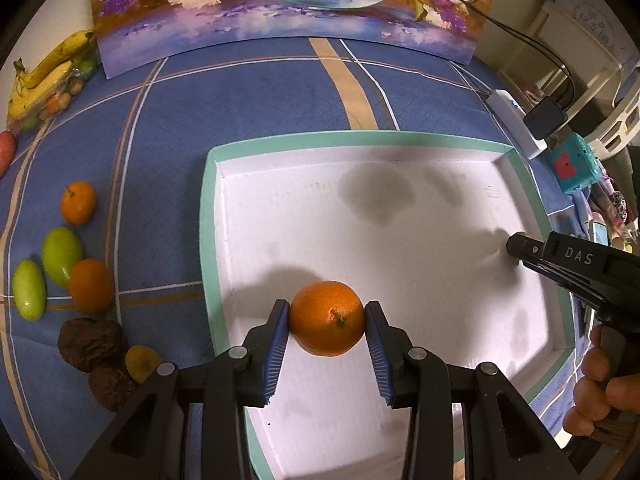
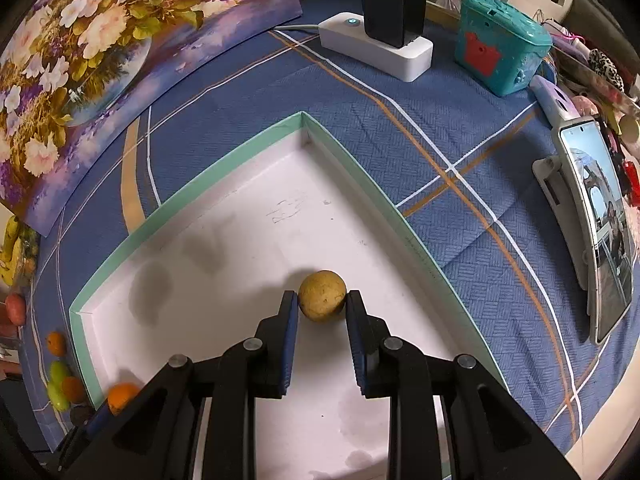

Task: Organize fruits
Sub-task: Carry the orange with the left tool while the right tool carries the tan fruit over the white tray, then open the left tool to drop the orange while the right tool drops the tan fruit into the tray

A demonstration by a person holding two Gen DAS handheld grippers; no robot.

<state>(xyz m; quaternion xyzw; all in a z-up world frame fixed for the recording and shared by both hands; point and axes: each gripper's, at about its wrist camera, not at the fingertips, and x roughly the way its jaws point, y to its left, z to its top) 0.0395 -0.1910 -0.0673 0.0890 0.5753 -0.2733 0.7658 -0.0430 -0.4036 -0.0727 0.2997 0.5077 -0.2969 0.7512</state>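
My left gripper [image 1: 326,314] is shut on an orange [image 1: 327,318] over the near left part of a white tray with a green rim [image 1: 360,138]. My right gripper [image 2: 322,300] is shut on a small round yellow-brown fruit [image 2: 322,295] low over the tray [image 2: 224,160] near its right wall. The right gripper also shows at the right of the left wrist view [image 1: 520,246]. The held orange also shows in the right wrist view [image 2: 122,396]. Left of the tray on the blue cloth lie two oranges [image 1: 78,202], two green fruits [image 1: 62,255], brown fruits [image 1: 92,343] and a yellow one [image 1: 142,362].
A flower painting [image 1: 280,8] leans at the back. Bananas [image 1: 48,76] lie at the far left. A white power strip with a black charger [image 2: 384,40], a teal box [image 2: 500,48] and a phone on a stand [image 2: 596,232] sit right of the tray.
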